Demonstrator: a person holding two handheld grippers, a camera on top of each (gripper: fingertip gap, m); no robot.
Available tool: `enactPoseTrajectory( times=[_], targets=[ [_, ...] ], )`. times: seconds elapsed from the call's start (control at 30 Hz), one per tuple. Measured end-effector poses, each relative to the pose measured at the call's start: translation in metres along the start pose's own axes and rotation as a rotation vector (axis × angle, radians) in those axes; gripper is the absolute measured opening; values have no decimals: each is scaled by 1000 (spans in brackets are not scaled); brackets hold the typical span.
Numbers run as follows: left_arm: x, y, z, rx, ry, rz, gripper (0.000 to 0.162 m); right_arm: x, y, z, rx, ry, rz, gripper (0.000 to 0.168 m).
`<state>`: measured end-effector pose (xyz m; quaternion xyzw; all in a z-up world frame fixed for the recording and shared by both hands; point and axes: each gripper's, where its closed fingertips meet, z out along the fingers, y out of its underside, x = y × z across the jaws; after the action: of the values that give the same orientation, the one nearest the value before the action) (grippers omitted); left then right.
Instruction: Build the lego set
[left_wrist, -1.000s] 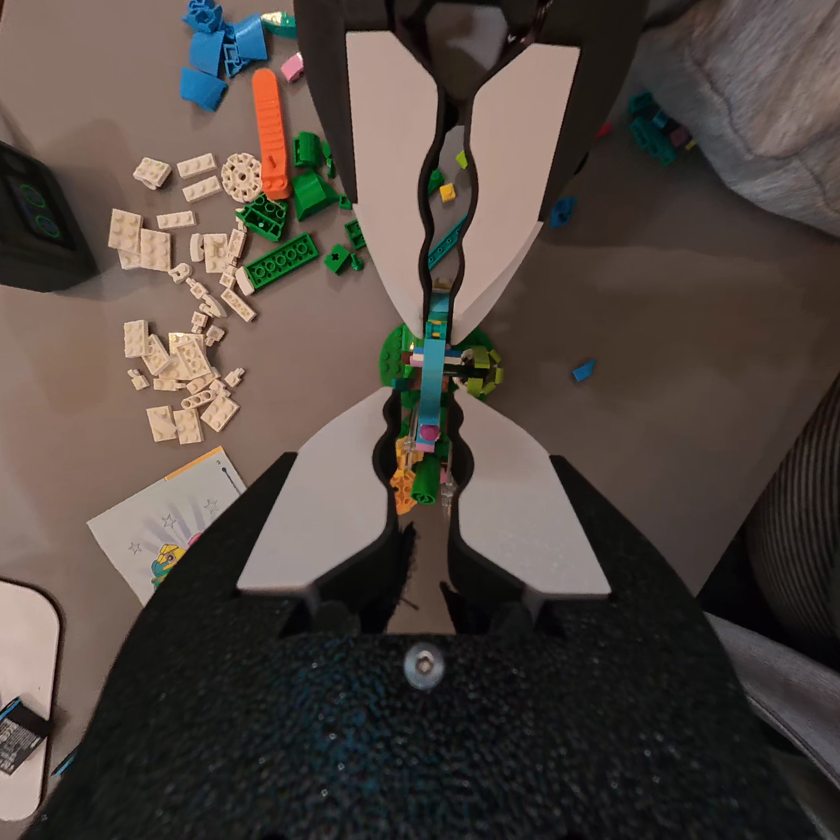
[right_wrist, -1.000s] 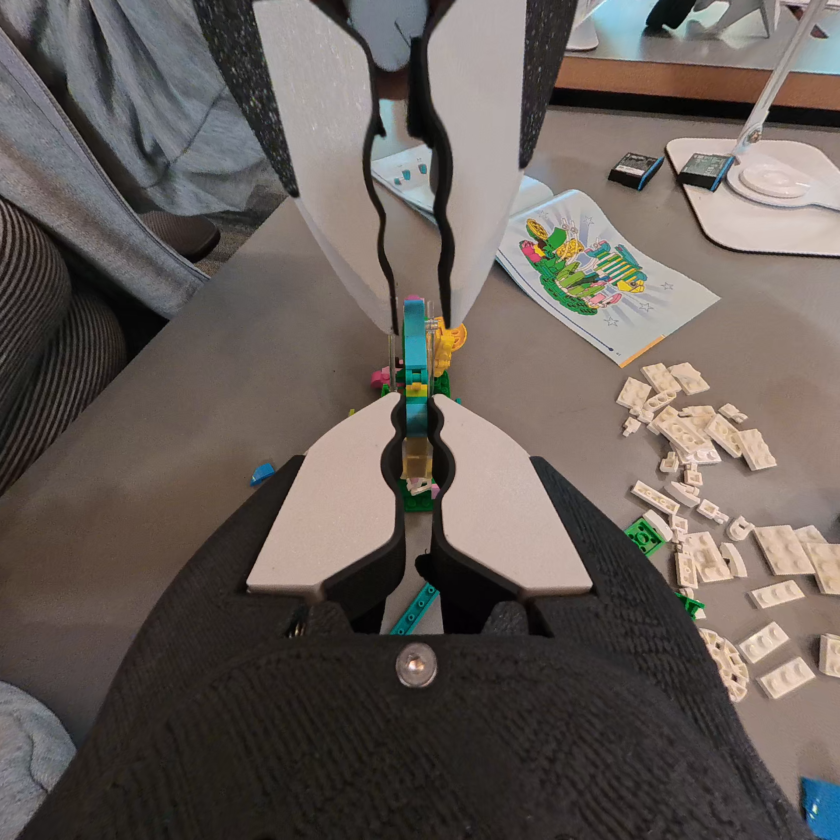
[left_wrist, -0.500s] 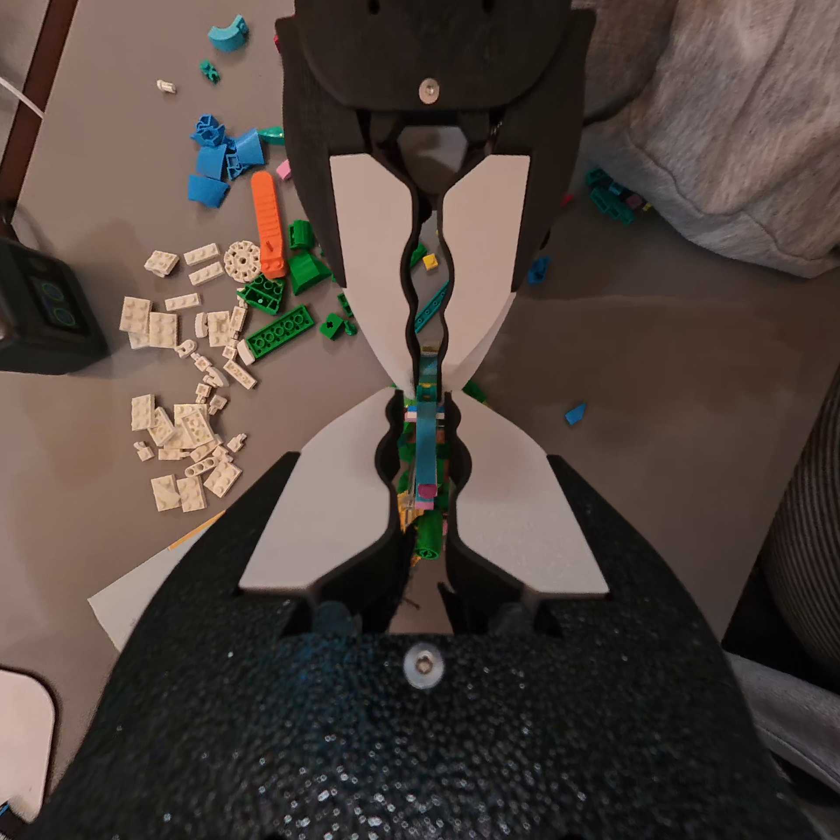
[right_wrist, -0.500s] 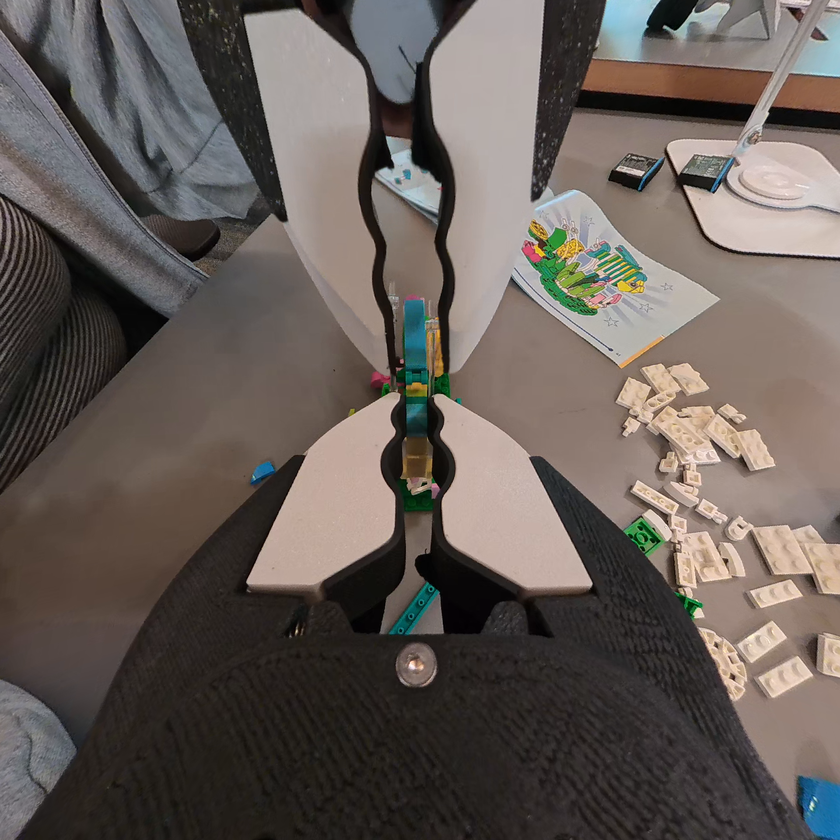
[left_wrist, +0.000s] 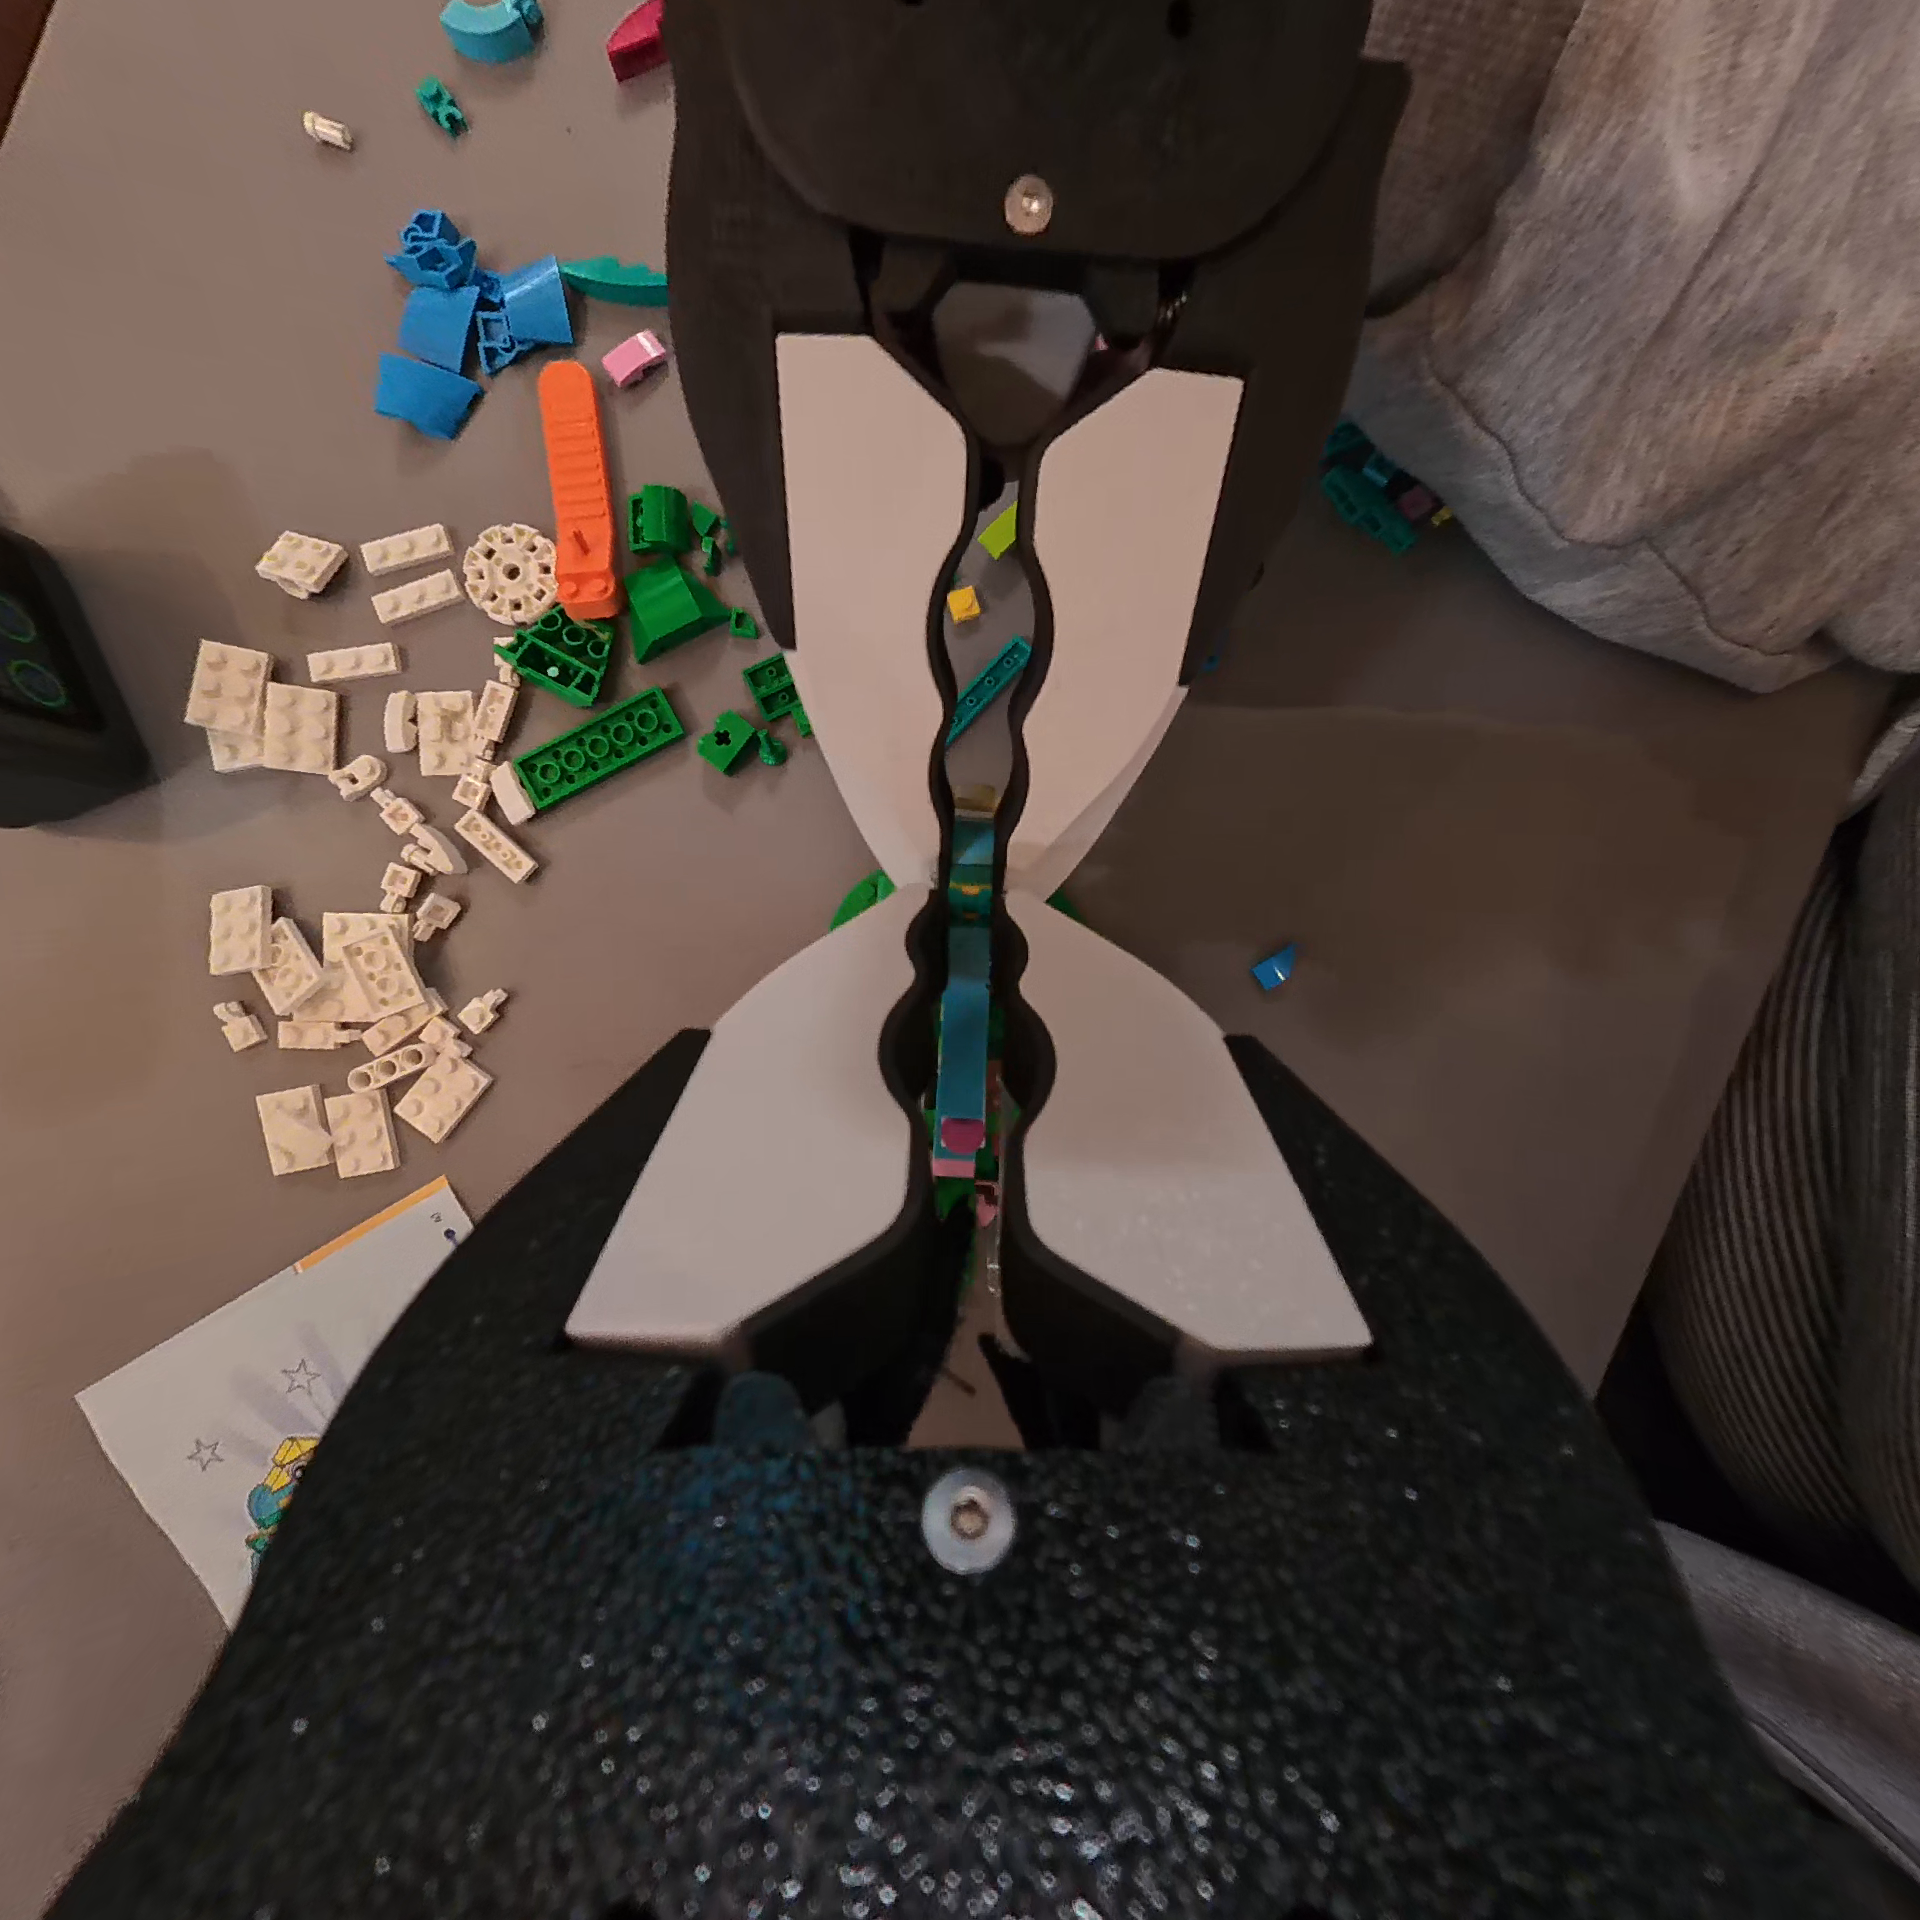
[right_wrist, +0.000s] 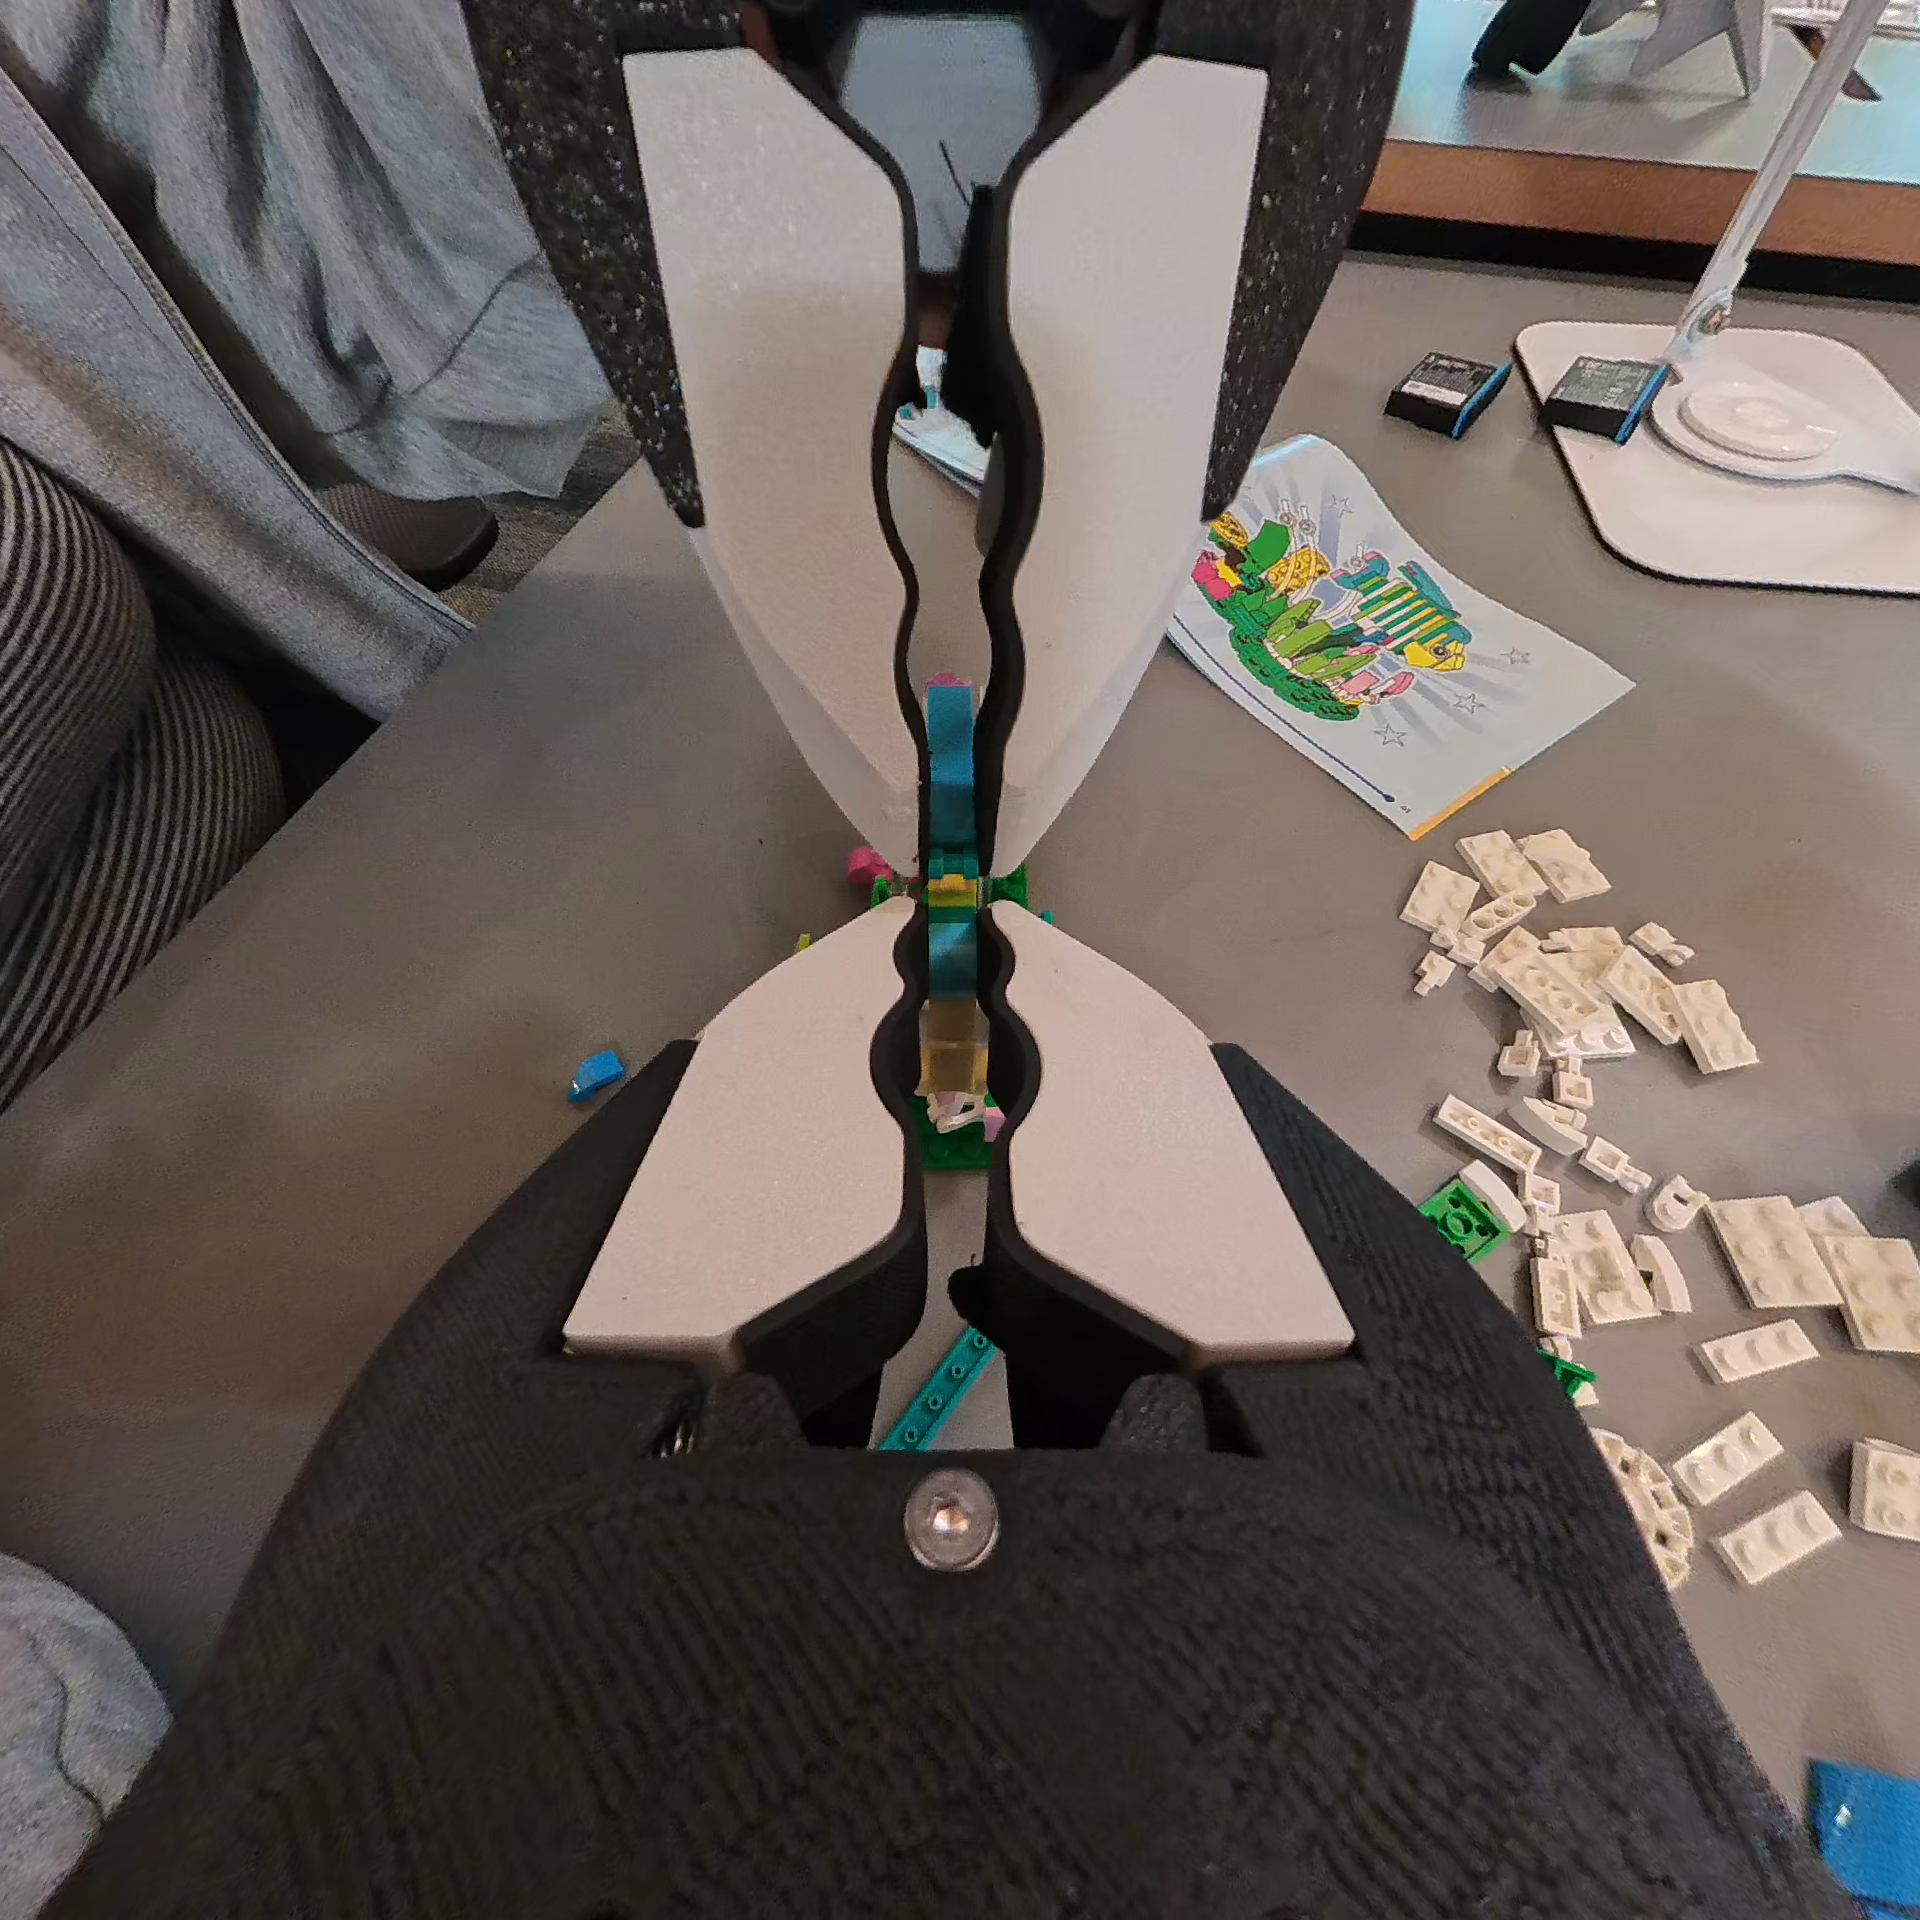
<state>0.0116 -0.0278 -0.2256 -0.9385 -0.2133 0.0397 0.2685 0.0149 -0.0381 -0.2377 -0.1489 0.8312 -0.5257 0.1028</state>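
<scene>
A small lego model (left_wrist: 961, 1029) with an upright blue strip on a green base stands on the grey table (left_wrist: 1455, 883). My left gripper (left_wrist: 966, 909) is shut on the strip from the near side. My right gripper (left_wrist: 971, 868) comes from the far side, and its tips meet the left tips. In the right wrist view my right gripper (right_wrist: 951, 914) is shut on the model's blue and yellow part (right_wrist: 951, 961). The left gripper (right_wrist: 951, 831) opposite is shut on the blue strip (right_wrist: 948, 743). Most of the model is hidden by the fingers.
Loose white bricks (left_wrist: 343, 966) lie left, with green bricks (left_wrist: 597, 743), an orange separator (left_wrist: 577, 488) and blue pieces (left_wrist: 457, 322) beyond. A teal beam (right_wrist: 935, 1392) lies under my right gripper. An instruction booklet (right_wrist: 1392, 644) lies nearby. A person's clothing (right_wrist: 260, 312) borders the table edge. Less than 4 cm separates the two grippers' tips. From the right gripper's tips to the orange separator (left_wrist: 577, 488) is close to 15 centimetres.
My left gripper has moved forward along the model until its tips meet the right gripper's tips, and its jaws have narrowed on the blue strip. The right gripper has kept its hold.
</scene>
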Motion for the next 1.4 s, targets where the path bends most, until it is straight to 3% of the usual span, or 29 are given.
enactPoseTrajectory(
  times=[0.5, 1.4],
  targets=[
    [2, 4, -2, -124, -39, 26, 7, -1, -2, 2, -14, -1, -12, 7],
    [3, 4, -2, -129, -28, 29, 7, -3, -3, 2, -8, -9, -16, 7]
  ],
)
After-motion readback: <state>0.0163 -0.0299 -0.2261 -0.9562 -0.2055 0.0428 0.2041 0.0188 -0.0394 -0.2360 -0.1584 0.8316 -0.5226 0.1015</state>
